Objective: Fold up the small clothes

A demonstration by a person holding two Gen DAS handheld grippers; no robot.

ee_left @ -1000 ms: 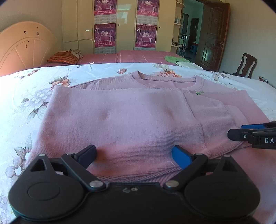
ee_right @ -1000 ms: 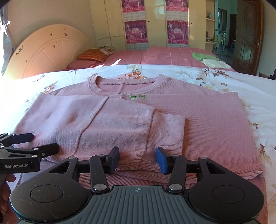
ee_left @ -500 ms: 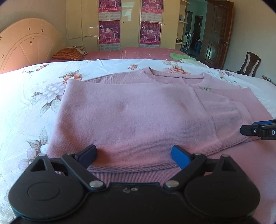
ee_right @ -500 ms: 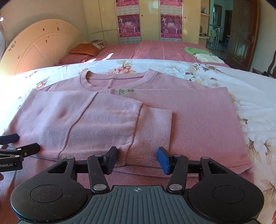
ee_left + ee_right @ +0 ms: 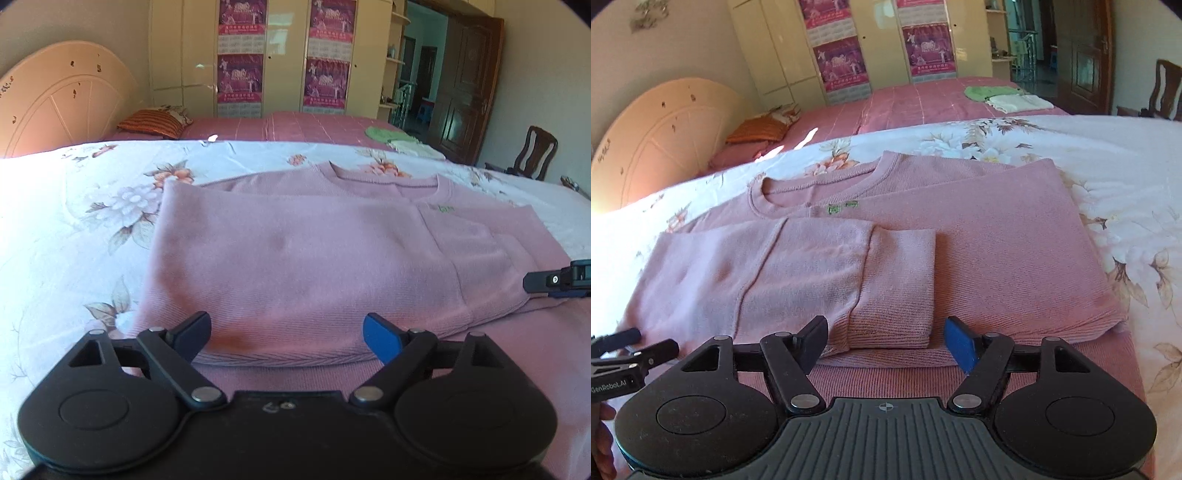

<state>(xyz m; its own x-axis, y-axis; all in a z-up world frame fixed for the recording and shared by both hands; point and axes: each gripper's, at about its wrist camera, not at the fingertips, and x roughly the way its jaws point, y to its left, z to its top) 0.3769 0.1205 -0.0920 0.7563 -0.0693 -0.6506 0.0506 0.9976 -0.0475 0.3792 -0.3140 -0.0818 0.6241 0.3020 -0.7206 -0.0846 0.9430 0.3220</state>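
So far the pink sweater has one side folded in ahead of both spread-fingered, empty grippers, left gripper and right gripper, with the other side seemingly unfolded.

Floral-sheeted bed, pink sweater flat on it, partly folded.

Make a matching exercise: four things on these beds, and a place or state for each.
Things:
1. pink sweater
2. folded sleeve cuff
3. striped pillow
4. green cloth

Places or states:
A. by the headboard
B. lying across the sweater's front
C. spread on the floral sheet
D. on the far bed, beside a white cloth

Pairs: 1-C, 2-B, 3-A, 4-D
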